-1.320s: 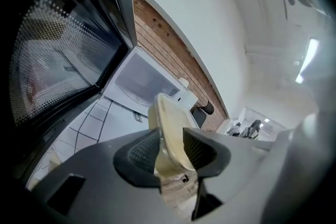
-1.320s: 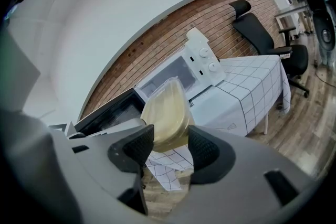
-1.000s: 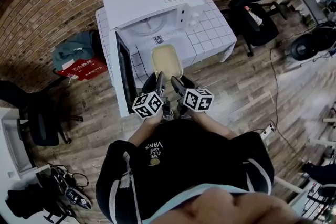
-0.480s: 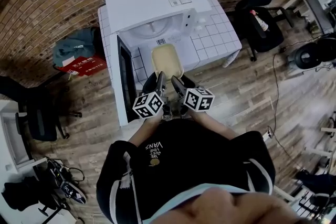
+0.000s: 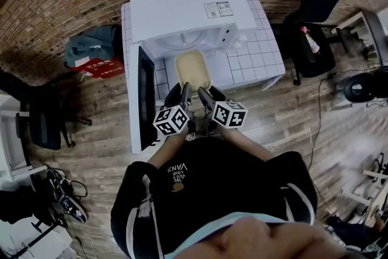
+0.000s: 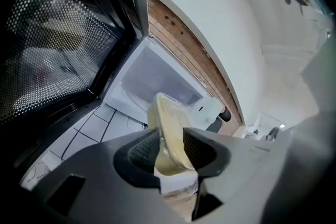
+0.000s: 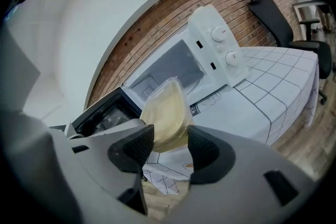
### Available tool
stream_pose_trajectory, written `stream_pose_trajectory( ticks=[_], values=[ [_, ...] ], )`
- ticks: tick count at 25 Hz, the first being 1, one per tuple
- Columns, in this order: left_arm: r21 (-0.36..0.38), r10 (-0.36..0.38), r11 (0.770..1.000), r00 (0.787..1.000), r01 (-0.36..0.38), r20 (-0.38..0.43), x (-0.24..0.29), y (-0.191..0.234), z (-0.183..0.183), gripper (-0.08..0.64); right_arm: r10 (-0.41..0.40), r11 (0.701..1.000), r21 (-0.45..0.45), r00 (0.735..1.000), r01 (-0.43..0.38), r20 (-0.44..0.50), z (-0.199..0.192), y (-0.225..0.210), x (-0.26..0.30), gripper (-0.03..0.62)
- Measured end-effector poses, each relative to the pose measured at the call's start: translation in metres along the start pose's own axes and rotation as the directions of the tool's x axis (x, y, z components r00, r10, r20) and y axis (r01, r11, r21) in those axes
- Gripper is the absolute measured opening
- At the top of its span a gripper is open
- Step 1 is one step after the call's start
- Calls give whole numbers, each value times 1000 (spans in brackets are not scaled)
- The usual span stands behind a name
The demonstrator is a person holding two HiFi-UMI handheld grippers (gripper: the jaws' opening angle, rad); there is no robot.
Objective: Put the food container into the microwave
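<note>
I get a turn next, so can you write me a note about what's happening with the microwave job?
The left hand-held gripper is shut on the food container. The right hand-held gripper is shut on it too.
The container is held up in front of the microwave, over the tiled table.
Done: door open, container picked up.
Left: slide it inside and let go.

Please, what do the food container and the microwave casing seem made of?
The food container: probably thin plastic, translucent pale yellow, slightly glossy; its wall lets light through. The microwave casing: smooth matte white, painted metal or plastic, I cannot tell which.
</note>
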State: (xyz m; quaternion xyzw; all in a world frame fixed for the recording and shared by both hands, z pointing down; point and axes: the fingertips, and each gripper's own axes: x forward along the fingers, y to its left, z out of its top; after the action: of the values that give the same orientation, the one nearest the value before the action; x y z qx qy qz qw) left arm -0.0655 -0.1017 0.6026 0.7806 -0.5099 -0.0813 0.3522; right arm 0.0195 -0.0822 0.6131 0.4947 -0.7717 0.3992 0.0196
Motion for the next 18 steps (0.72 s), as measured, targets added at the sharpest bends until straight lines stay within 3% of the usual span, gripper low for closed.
stream_pose_trajectory(
  ticks=[18],
  values=[
    [-26, 62, 998, 998, -62, 24, 67, 18, 24, 143, 37, 999, -13, 997, -38, -62, 45, -27, 58, 196]
  ],
)
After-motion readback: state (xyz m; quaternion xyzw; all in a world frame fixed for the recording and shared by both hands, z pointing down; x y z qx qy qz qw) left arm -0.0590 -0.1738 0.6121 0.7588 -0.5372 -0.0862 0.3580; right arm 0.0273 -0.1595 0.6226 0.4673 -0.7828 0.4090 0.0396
